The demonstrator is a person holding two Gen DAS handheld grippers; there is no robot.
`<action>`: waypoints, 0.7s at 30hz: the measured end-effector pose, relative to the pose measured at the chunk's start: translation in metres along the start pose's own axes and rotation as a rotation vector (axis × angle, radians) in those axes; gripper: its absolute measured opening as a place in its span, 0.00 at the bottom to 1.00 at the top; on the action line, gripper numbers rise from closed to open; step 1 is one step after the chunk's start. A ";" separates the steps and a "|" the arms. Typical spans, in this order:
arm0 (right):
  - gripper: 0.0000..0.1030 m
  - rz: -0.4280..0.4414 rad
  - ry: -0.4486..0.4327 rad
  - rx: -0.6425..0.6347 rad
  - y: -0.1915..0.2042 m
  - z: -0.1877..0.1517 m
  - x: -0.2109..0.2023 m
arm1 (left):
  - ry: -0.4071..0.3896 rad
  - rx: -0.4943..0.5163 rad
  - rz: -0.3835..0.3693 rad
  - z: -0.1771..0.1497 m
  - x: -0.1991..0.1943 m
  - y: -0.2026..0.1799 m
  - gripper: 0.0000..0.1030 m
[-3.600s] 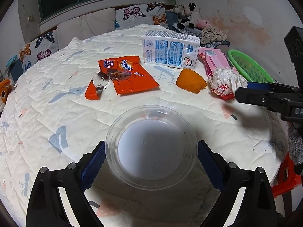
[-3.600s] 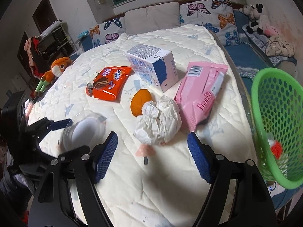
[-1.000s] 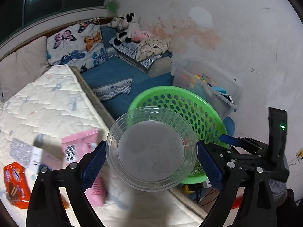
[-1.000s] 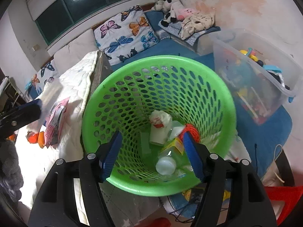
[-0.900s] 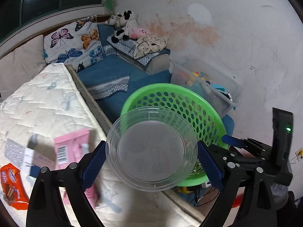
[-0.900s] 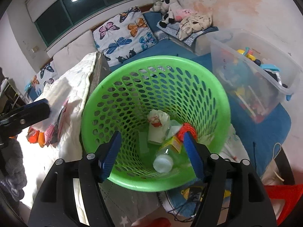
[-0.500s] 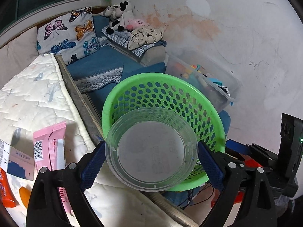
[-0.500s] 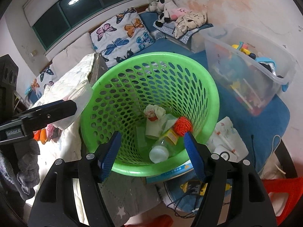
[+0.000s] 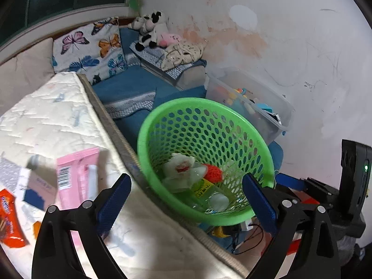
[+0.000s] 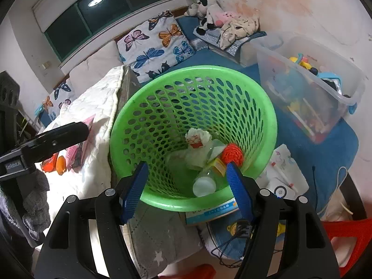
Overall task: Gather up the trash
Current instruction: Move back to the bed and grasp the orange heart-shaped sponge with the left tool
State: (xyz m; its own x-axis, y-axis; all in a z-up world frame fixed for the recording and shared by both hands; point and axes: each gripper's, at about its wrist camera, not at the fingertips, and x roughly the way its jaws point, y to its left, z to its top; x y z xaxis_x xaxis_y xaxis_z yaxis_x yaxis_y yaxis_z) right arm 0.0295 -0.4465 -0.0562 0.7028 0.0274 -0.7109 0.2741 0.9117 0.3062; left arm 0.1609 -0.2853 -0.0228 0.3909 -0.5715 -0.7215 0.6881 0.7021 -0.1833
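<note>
Left gripper (image 9: 186, 193) jaws gaping wide, holding nothing, green basket (image 9: 255, 139) sitting between them, right gripper (image 10: 187, 184) jaws likewise spreading empty over basket's rubbish.

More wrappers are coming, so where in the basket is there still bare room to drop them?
The green basket has bare floor on its bed side, left of the clear bottle. The far and right floor is crowded: crumpled paper, orange ball, bottle. Both grippers, left and right, are open.

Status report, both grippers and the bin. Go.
Left gripper open, empty. Right gripper open, empty, over green basket. Crumpled wrapper in basket. Pink packet on bed. Nothing blocking.
</note>
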 end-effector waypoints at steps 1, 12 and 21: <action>0.68 0.003 -0.001 -0.002 0.001 0.000 -0.001 | -0.006 0.001 0.010 -0.003 -0.004 0.002 0.90; 0.70 0.045 0.006 -0.042 0.028 -0.001 0.003 | -0.045 -0.069 0.162 -0.040 -0.051 0.058 0.90; 0.70 0.088 0.021 -0.104 0.061 0.000 0.010 | -0.028 -0.192 0.259 -0.067 -0.063 0.120 0.80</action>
State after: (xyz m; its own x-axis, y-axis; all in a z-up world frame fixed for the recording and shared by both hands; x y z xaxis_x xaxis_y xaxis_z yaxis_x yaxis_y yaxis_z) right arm 0.0533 -0.3905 -0.0447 0.7066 0.1169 -0.6979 0.1419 0.9428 0.3016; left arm 0.1777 -0.1364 -0.0438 0.5564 -0.3734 -0.7423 0.4372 0.8912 -0.1206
